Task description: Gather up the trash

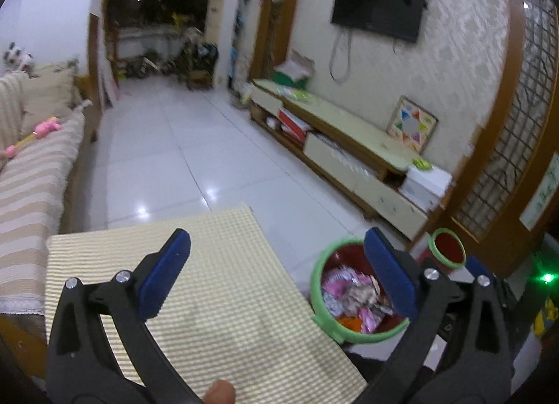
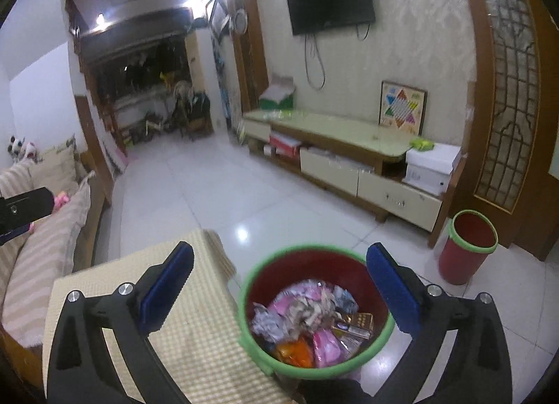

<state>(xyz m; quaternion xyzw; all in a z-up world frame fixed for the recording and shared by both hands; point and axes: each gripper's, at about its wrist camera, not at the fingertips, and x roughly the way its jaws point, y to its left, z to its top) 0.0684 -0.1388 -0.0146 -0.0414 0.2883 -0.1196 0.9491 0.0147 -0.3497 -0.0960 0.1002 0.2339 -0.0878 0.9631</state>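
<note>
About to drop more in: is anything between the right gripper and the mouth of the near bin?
Nothing visible. The right gripper is open and empty above the near bin, whose mouth is uncovered, with wrappers inside well below its rim.

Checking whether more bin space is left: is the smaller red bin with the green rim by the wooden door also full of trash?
No: the smaller red bin with the green rim shows only bare red inner wall in the right wrist view.

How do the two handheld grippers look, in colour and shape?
The left gripper and the right gripper look alike: black plastic arms that curve outward, each with long slots and two round silver bolts near the tip. Each finger carries a flat, rectangular blue pad with a finely ribbed surface. No cables or markings show. A fingertip appears at the bottom edge; no sleeve is visible.
</note>
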